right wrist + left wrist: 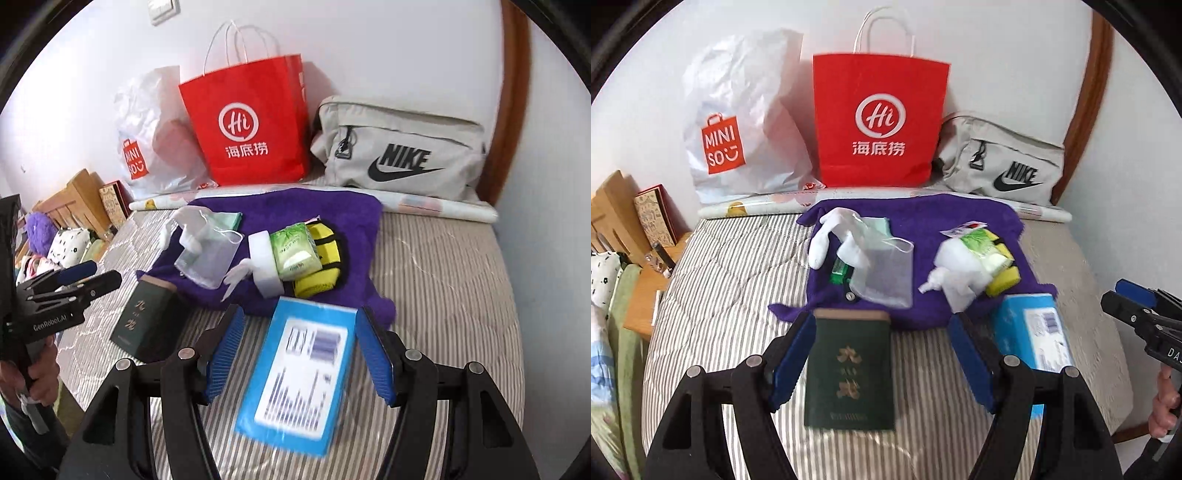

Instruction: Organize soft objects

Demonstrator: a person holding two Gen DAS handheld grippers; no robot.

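A purple towel (923, 218) (295, 206) lies on the striped bed. On it lie white socks (827, 236), a clear mesh pouch (886, 273) (210, 254), a white sponge block (956, 258) (264, 262), a green tissue pack (982, 243) (293, 247) and a yellow sponge (1003, 282) (321, 258). My left gripper (882, 325) is open, its jaws either side of a dark green box (849, 373) (147, 325). My right gripper (299, 321) is open, its jaws either side of a blue packet (295, 373) (1030, 332). The right gripper also shows in the left wrist view (1137, 306).
Against the wall stand a white Miniso bag (738, 122) (147, 147), a red paper bag (879, 118) (247, 122) and a grey Nike bag (1001, 162) (399, 147). A rolled sheet (757, 206) lies before them. A wooden bedside shelf (646, 288) is left.
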